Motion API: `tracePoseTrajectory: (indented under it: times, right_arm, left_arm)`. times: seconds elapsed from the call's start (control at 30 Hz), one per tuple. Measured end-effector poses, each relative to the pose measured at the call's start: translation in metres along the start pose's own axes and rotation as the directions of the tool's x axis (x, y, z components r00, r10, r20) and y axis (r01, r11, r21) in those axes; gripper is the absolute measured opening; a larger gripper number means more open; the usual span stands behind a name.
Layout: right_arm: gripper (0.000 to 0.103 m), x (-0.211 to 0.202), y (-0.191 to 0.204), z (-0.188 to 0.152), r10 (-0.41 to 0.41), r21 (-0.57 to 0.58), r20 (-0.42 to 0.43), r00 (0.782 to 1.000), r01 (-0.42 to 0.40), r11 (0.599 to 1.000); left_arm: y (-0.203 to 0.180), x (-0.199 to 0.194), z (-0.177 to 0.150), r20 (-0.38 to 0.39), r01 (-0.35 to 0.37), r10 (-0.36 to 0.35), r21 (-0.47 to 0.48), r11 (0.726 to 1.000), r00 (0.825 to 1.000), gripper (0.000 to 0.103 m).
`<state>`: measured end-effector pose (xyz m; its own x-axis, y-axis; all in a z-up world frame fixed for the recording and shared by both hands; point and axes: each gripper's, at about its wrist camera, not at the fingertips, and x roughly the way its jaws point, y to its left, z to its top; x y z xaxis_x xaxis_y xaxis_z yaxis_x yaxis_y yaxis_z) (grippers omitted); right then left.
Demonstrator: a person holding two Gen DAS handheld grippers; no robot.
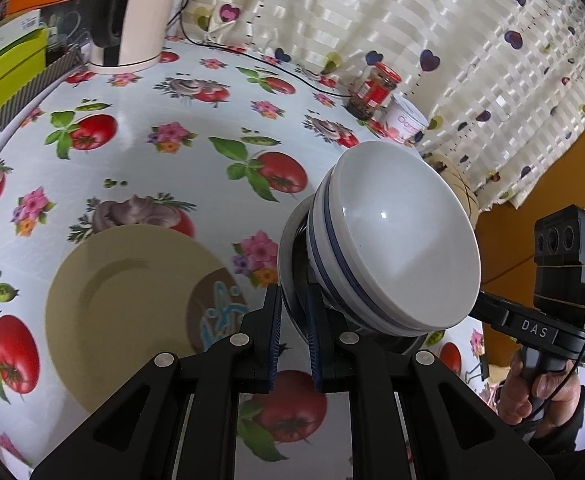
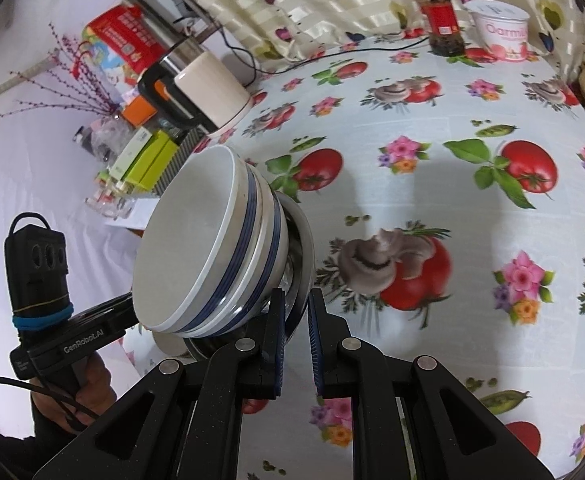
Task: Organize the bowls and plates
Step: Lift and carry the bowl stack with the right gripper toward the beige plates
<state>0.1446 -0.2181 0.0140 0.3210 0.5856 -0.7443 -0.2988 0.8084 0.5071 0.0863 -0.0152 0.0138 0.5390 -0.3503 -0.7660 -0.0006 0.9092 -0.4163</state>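
Nearest in the left wrist view, the left gripper (image 1: 295, 312) has its jaws drawn nearly together on the thin rim of a shiny metal dish (image 1: 288, 276) that sits under a stack of bowls (image 1: 396, 248). The stack is two white bowls with blue bands, nested one in the other, and the whole lot is carried above the table and tilted, its open mouth turned to the right in this view. The right gripper (image 2: 295, 316) pinches the same metal dish (image 2: 302, 256) from the opposite side, its jaws likewise almost closed on the rim, with the stack of bowls (image 2: 204, 248) leaning away to the left in its view. Each gripper shows up in the other's camera, held by a hand (image 1: 532, 392) wrapped round the handle.

Just beyond and to the left of the left gripper, a tan plate (image 1: 124, 312) with a brown and blue motif lies flat on the tablecloth (image 1: 140, 92), which is printed with tomatoes, mushrooms and flowers.

Farther off stands a cream electric kettle (image 1: 140, 20) with a black handle, beside green boxes (image 1: 8, 68). At the far edge, against the heart-patterned curtain (image 1: 432, 40), are a red-lidded jar (image 2: 440, 20) and a white tub (image 2: 500, 28), just beside each other.
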Motion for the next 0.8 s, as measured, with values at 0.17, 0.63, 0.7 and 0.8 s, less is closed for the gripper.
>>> tracePoseTrajectory:
  times: [0.17, 0.63, 0.7, 0.8]
  right_arm:
    - [0.011, 0.006, 0.013, 0.003, 0.011, -0.021, -0.01, 1.0, -0.011, 1.0]
    - [0.011, 0.035, 0.043, 0.004, 0.045, -0.065, -0.063, 0.997, -0.049, 0.997]
    - [0.011, 0.04, 0.049, 0.004, 0.049, -0.074, -0.073, 0.996, -0.054, 0.996]
    - [0.011, 0.047, 0.056, 0.004, 0.056, -0.085, -0.087, 0.995, -0.063, 0.994]
  left_arm:
    - [0.009, -0.01, 0.0, 0.014, -0.017, 0.017, -0.014, 1.0, 1.0, 0.012]
    - [0.044, -0.028, -0.01, 0.033, -0.068, 0.071, -0.073, 0.995, 0.997, 0.012]
    - [0.05, -0.032, -0.011, 0.036, -0.076, 0.079, -0.084, 0.994, 0.996, 0.012]
    - [0.059, -0.036, -0.013, 0.041, -0.09, 0.094, -0.1, 0.991, 0.995, 0.012]
